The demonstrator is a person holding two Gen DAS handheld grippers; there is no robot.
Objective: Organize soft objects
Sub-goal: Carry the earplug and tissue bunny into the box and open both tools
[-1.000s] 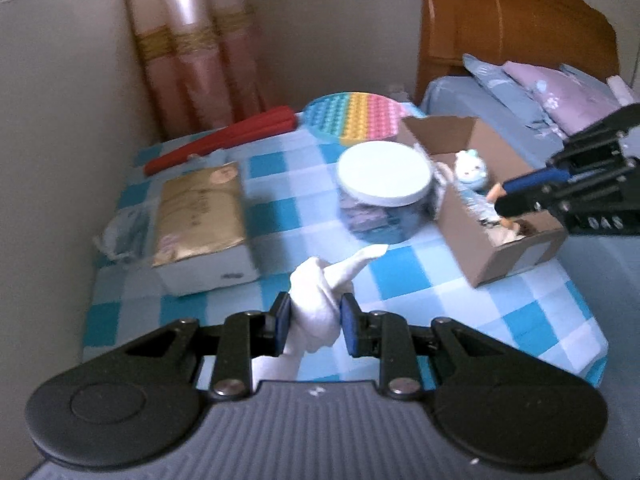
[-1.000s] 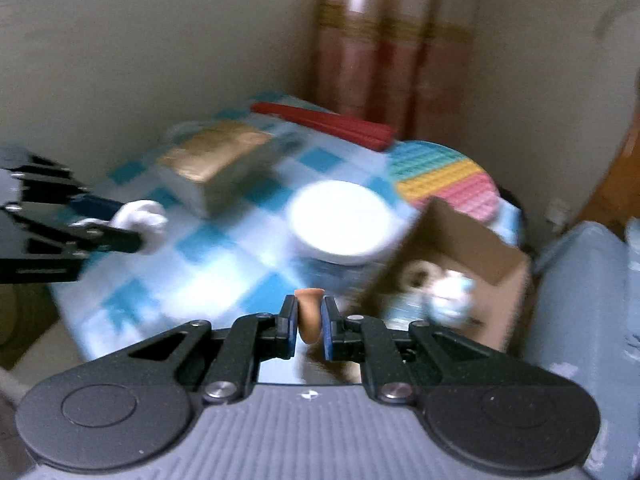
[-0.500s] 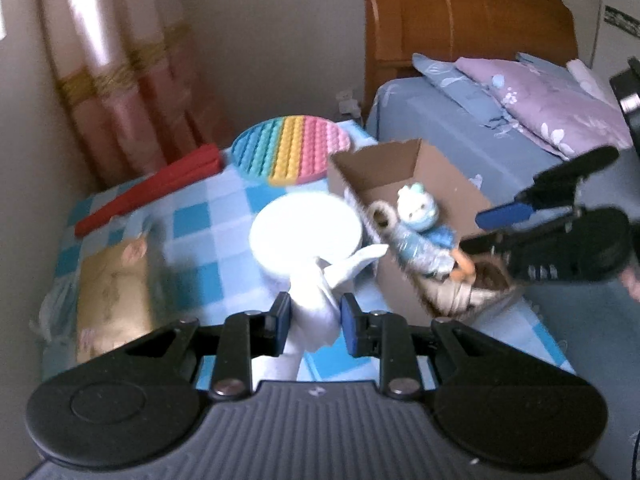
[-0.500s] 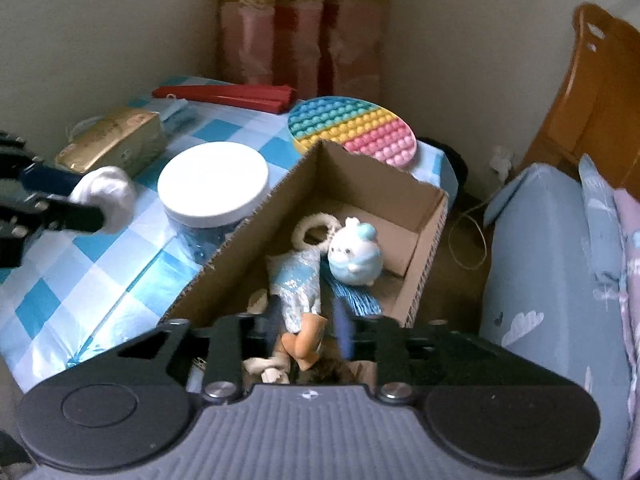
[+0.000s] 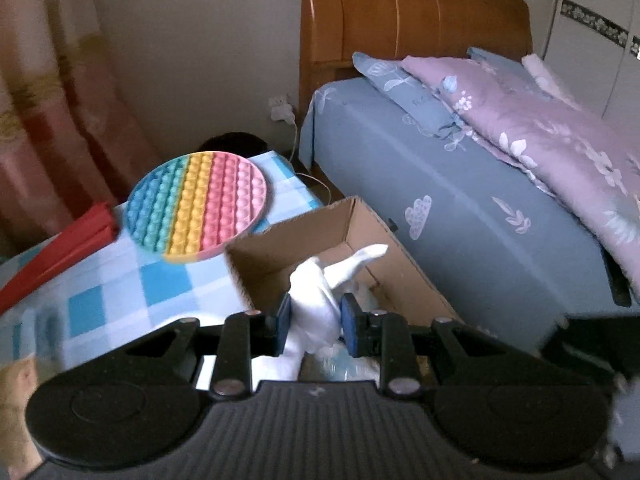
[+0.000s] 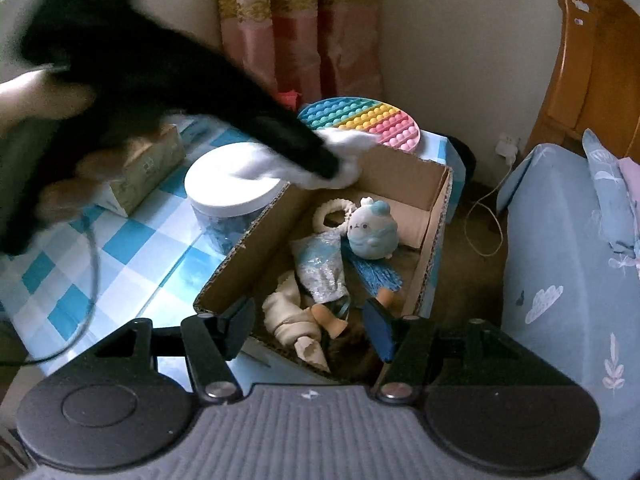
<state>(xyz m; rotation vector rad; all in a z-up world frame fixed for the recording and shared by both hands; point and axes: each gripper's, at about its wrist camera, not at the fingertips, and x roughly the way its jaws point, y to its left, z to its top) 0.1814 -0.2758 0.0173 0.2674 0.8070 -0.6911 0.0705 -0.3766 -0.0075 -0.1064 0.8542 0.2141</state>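
1. Left wrist view: the left gripper (image 5: 313, 323) sits at lower centre of the frame, its two blue pads pressed in against a white soft toy (image 5: 320, 300). The toy is plain white and smooth, bunched where the pads pinch it, with one thin pointed limb reaching up and to the right.
2. Beyond the pads, the toy hangs over the open top of a brown cardboard box (image 5: 360, 236) at centre frame. The box stands on a bench (image 5: 116, 280) covered in a blue and white checked cloth.
3. On the bench at left centre lies a round rainbow bubble mat (image 5: 196, 204), and a long red object (image 5: 56, 248) runs toward the left edge. A bed (image 5: 460, 200) with a blue sheet and a lilac quilt fills the right side.
4. Right wrist view: the right gripper (image 6: 308, 324) at lower centre stands wide apart and holds nothing. Its fingers frame the near end of the box (image 6: 434, 216).
5. Inside the box lie a round pale blue plush (image 6: 372, 234) with a white face, a doll (image 6: 324, 268) in a sparkly blue dress, a white ring (image 6: 332, 216) and a cream knotted cloth (image 6: 292, 320).
6. Left of the box stands a clear jar with a white lid (image 6: 234, 184), and a gold box (image 6: 148, 168) lies beyond it.
7. The blurred left gripper (image 6: 320, 156) crosses from the upper left, carrying the white toy (image 6: 344, 152) above the far end of the box.
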